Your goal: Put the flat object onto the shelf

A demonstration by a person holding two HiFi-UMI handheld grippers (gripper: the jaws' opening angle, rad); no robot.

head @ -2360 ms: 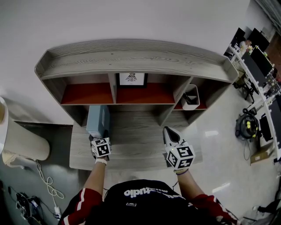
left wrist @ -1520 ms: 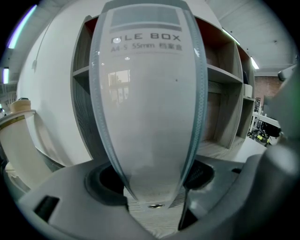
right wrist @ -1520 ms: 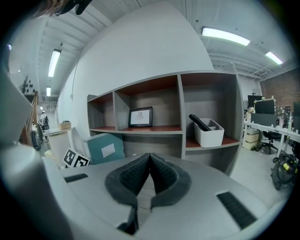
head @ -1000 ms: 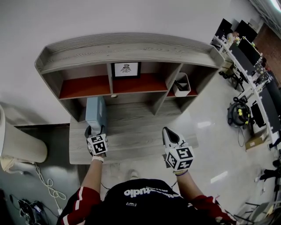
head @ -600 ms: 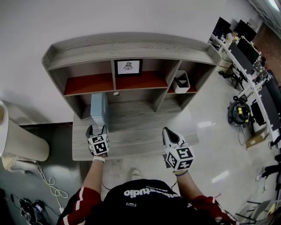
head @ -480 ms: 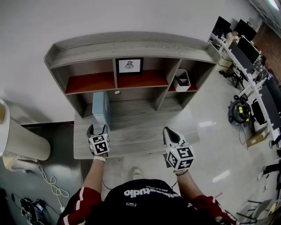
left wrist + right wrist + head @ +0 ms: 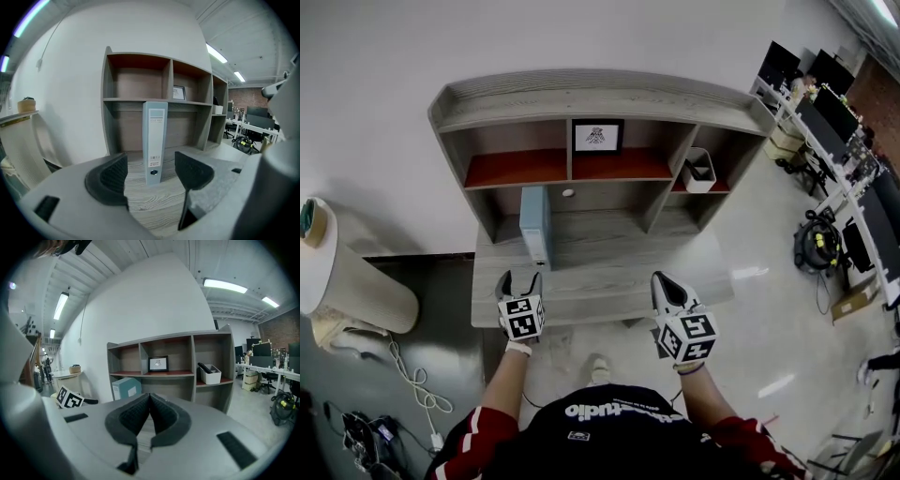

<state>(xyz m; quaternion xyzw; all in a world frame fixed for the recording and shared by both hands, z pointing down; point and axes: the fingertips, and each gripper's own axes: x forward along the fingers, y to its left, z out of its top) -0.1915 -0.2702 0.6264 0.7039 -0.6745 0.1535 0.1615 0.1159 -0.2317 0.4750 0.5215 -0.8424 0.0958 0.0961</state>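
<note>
The binder (image 7: pixel 154 140) stands upright on the surface (image 7: pixel 609 281), straight ahead of the left tongs (image 7: pixel 150 173), which gape wide and empty. The right tongs (image 7: pixel 149 416) are closed on nothing. Placing looks finished; next, back away without bumping it.

The grey wood-grain shelf unit (image 7: pixel 600 98) looks like matt laminate, with flat red boards (image 7: pixel 514 169) lining the cubbies. The pale blue binder (image 7: pixel 535 225) is smooth with a slight sheen. The pads (image 7: pixel 112 176) on the left gripper (image 7: pixel 521 279) are black and finely ribbed. The pale floor (image 7: pixel 769 272) is glossy.
</note>
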